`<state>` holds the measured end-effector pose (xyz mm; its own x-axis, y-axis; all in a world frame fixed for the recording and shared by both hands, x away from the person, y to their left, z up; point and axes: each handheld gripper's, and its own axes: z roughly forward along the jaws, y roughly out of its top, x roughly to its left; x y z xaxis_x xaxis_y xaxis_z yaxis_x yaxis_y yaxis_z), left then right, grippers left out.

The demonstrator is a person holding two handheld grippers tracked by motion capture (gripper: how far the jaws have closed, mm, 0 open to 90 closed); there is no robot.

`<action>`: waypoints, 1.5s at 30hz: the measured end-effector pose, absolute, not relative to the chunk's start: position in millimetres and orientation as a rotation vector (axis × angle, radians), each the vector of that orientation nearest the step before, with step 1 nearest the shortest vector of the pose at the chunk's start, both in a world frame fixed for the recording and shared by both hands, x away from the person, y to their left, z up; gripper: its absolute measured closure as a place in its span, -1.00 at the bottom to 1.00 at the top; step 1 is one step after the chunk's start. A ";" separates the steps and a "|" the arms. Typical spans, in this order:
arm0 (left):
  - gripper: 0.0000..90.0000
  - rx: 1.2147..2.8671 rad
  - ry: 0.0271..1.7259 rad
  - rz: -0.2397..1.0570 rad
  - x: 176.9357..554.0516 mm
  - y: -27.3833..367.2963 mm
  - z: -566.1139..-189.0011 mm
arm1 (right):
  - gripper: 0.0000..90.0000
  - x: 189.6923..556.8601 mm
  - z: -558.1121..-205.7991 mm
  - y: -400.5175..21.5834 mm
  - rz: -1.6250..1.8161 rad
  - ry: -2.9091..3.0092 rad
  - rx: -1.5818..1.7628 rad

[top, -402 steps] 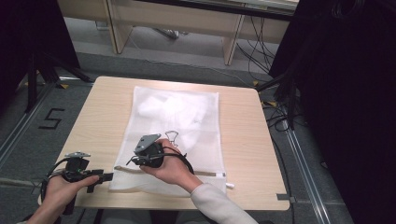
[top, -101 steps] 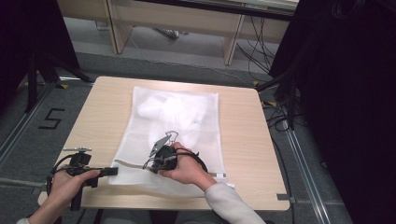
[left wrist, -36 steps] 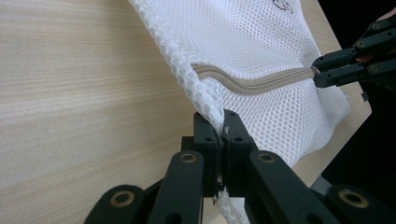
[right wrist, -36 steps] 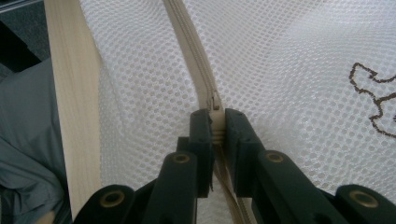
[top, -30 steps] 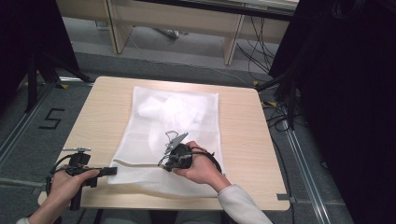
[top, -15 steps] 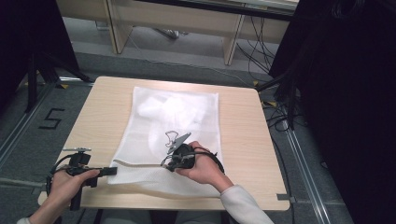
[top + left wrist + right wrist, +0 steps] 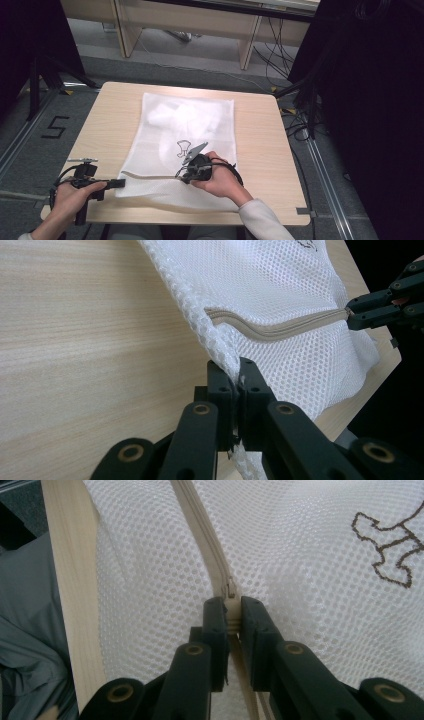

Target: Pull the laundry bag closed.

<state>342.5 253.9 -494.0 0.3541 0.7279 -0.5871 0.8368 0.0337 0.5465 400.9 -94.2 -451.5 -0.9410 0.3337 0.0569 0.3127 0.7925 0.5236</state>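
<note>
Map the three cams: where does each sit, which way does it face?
High view: above the person's side, looking forward and down on the pale wooden table; both forearms show.
Left gripper view: rides the left tongs, looking along their jaws, shut on the white mesh laundry bag.
Right gripper view: rides the right tongs, shut on the beige zipper.
All share the bag.

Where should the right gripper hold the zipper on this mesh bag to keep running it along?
Grip the small zipper pull edge-on, from the opened side, as the right gripper does. The tab stands up from the beige zipper tape, while the left gripper clamps the mesh bag corner taut.
</note>
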 end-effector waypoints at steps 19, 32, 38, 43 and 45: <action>0.91 1.716 1.406 -0.156 342.9 254.2 -494.6 | 0.84 399.9 -450.5 -102.4 0.848 2.935 0.547; 0.91 1.720 1.403 -0.156 342.9 254.2 -494.7 | 0.84 398.5 -451.2 -111.3 0.844 2.931 0.573; 0.91 1.716 1.403 -0.156 342.9 254.1 -494.8 | 0.84 398.5 -449.9 -116.2 0.845 2.923 0.572; 0.91 1.718 1.402 -0.158 342.9 254.2 -494.7 | 0.84 398.2 -448.9 -117.1 0.842 2.925 0.582; 0.91 1.714 1.408 -0.157 342.8 254.0 -494.7 | 0.84 398.4 -449.2 -117.2 0.832 2.924 0.572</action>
